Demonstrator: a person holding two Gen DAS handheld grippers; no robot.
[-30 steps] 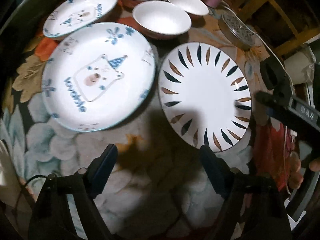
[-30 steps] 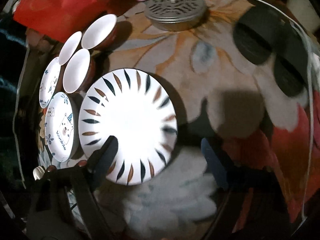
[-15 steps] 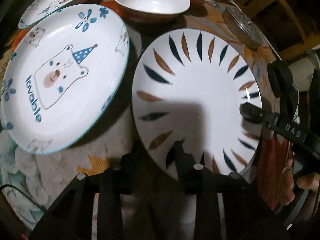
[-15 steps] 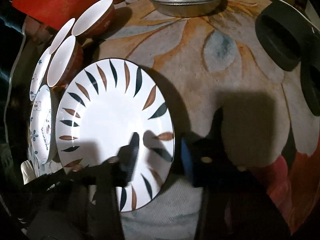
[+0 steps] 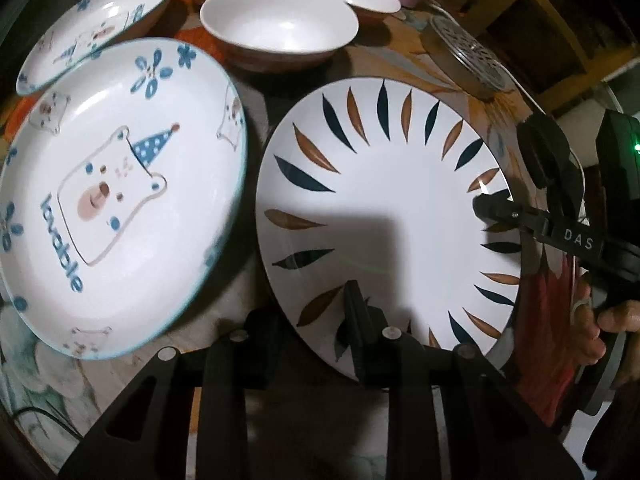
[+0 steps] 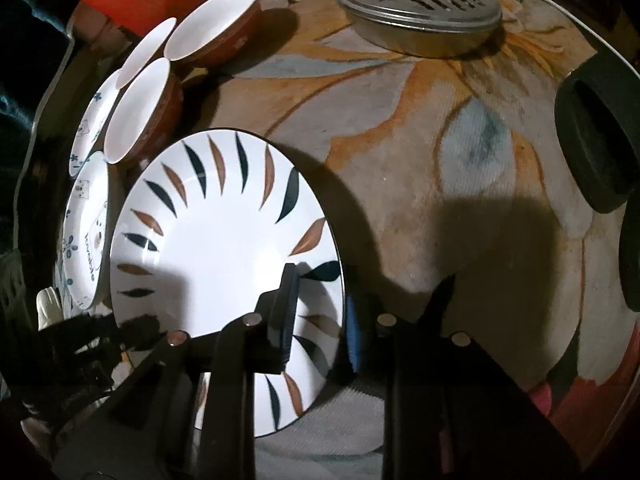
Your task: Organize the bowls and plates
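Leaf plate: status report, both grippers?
Left gripper and right gripper both shut on the leaf plate, opposite rims. Bear plate close beside it. Bowls behind.

A white plate (image 5: 392, 216) rimmed with alternating dark teal and brown leaf strokes. Beside it, a white plate (image 5: 116, 196) edged in pale blue, printed with a cartoon bear in a blue dotted party hat, blue flowers and blue lettering. White bowls (image 5: 280, 28) with reddish-brown outsides. A tablecloth (image 6: 420, 184) with large orange, grey and red flowers. A silver slotted lid (image 6: 420, 8).
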